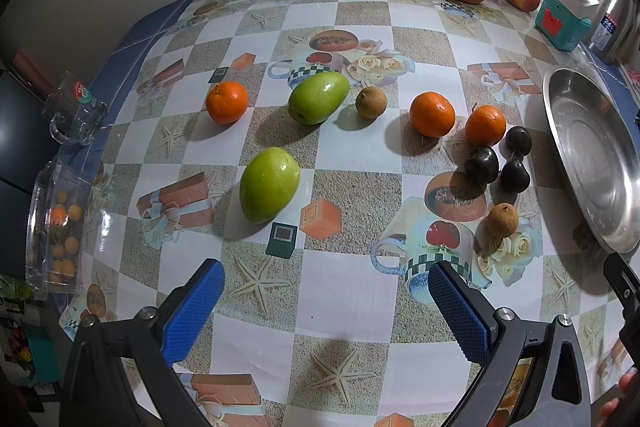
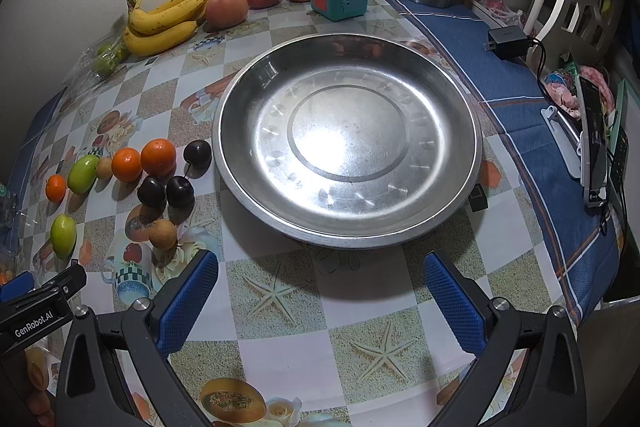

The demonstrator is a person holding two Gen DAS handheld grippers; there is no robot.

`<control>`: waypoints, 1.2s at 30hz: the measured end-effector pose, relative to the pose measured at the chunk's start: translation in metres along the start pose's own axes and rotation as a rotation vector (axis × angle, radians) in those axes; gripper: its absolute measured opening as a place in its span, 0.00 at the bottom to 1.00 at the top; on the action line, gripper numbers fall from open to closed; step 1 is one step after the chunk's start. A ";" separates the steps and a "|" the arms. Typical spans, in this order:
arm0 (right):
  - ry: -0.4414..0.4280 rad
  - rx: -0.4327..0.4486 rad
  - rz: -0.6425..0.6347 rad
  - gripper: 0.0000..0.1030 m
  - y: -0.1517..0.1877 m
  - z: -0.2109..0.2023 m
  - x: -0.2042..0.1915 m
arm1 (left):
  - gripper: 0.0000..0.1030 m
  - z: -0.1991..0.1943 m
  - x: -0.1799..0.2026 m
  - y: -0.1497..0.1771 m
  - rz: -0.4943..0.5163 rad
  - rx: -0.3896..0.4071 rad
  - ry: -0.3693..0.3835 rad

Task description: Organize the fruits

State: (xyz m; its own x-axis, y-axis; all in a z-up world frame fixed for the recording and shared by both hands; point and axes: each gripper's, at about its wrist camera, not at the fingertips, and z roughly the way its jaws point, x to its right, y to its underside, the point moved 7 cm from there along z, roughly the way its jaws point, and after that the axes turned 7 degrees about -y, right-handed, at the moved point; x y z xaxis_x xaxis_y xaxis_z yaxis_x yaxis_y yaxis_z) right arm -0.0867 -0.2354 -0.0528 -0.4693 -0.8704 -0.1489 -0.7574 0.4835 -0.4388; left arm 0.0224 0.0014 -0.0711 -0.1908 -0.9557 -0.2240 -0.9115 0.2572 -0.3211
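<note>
The left gripper (image 1: 324,301) and right gripper (image 2: 322,293) are hovering wide open, holding nothing; loose fruit is lying left of the steel plate (image 2: 240,99).

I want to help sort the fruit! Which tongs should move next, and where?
Probably the left tongs should ease forward onto the nearest green fruit. Both tongs are open and hold nothing, the metal plate has no fruit in it, and the fruit lies loose on the table.

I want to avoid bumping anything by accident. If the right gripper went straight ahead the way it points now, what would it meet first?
Probably the near rim of the steel plate. The right gripper is open, with only bare tablecloth before that rim, though its height above the table is unclear.
</note>
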 end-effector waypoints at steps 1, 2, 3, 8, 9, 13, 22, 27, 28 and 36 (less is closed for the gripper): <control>0.000 0.000 0.000 0.99 0.001 0.000 0.000 | 1.00 0.000 0.000 0.000 0.000 0.000 0.000; 0.000 0.000 0.000 0.99 0.000 0.000 0.000 | 1.00 0.000 0.000 0.000 0.000 0.000 0.000; 0.000 0.000 0.000 0.99 0.000 0.000 0.000 | 1.00 0.000 0.000 0.000 0.000 0.000 0.000; 0.000 -0.001 0.000 0.99 0.000 0.000 0.000 | 1.00 0.000 0.000 0.000 0.000 0.000 0.000; 0.000 -0.001 0.000 0.99 0.000 0.000 0.000 | 1.00 0.000 0.000 0.000 0.000 0.000 0.000; 0.000 -0.002 0.002 0.99 0.001 0.001 0.000 | 1.00 0.000 0.000 0.000 0.000 -0.001 -0.001; 0.000 -0.003 0.000 0.99 0.001 0.002 0.000 | 1.00 0.000 0.000 0.000 0.000 -0.001 -0.001; 0.000 -0.004 -0.001 0.99 0.002 0.002 0.000 | 1.00 0.000 0.000 0.000 0.000 -0.001 -0.001; 0.000 -0.005 0.000 0.99 0.002 0.002 0.000 | 1.00 0.000 0.000 0.000 0.000 -0.001 -0.001; -0.024 0.001 -0.011 0.99 0.001 0.001 -0.006 | 1.00 -0.006 -0.017 -0.010 -0.064 0.063 -0.072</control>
State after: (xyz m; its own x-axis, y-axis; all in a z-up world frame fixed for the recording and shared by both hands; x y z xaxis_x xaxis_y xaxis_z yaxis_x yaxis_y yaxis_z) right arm -0.0841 -0.2300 -0.0529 -0.4502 -0.8776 -0.1649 -0.7619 0.4739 -0.4415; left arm 0.0321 0.0140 -0.0584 -0.1045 -0.9584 -0.2656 -0.8958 0.2067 -0.3935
